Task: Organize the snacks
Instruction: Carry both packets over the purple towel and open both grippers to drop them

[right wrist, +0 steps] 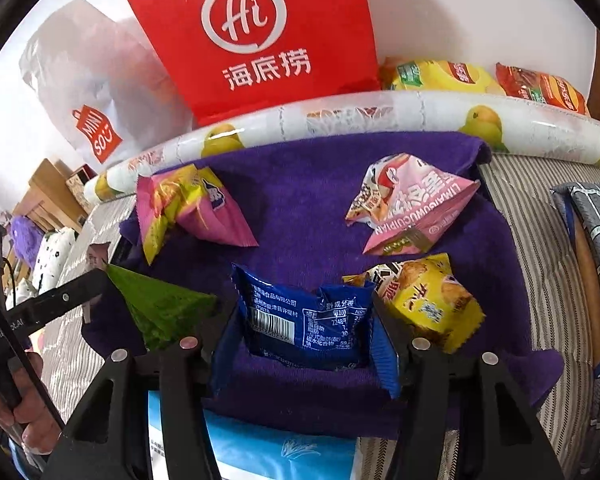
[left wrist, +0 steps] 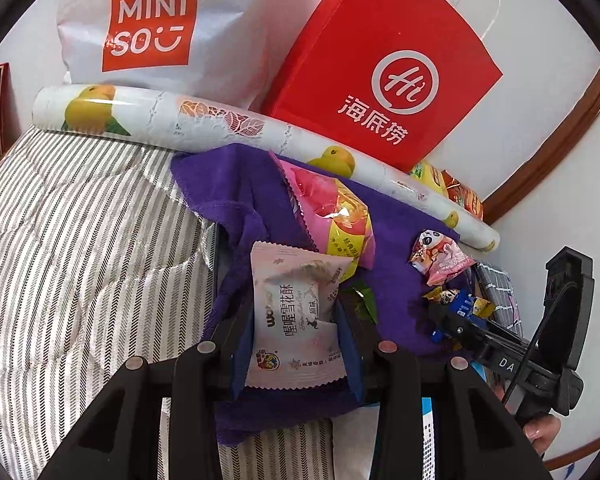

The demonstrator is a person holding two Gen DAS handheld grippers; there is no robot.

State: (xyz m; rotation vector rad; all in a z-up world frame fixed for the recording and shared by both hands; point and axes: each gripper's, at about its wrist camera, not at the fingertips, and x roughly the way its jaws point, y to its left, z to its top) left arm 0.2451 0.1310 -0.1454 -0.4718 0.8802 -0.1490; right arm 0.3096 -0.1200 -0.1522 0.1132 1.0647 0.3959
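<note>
Snack packets lie on a purple towel [right wrist: 300, 200] on a striped bed. My left gripper [left wrist: 296, 320] is shut on a pale pink snowflake-crisp packet [left wrist: 296, 316], held above the towel [left wrist: 236, 184]. Behind it lies a pink and yellow packet [left wrist: 332, 216]. My right gripper [right wrist: 304, 320] is shut on a blue packet [right wrist: 304, 316] resting on the towel. Around it are a green packet [right wrist: 160, 304], a yellow packet [right wrist: 432, 304], a pink panda packet [right wrist: 408, 204] and a pink-yellow packet [right wrist: 188, 208]. The right gripper [left wrist: 456, 316] also shows in the left view, and the left gripper's finger [right wrist: 60, 296] in the right view.
A red Haidilao paper bag [right wrist: 256, 36] and a white Miniso bag [left wrist: 152, 24] stand against the wall. A lemon-print roll [left wrist: 228, 124] lies across the towel's far edge. Yellow and red packets [right wrist: 484, 80] lie behind the roll. A light blue pack [right wrist: 276, 452] lies under the towel's near edge.
</note>
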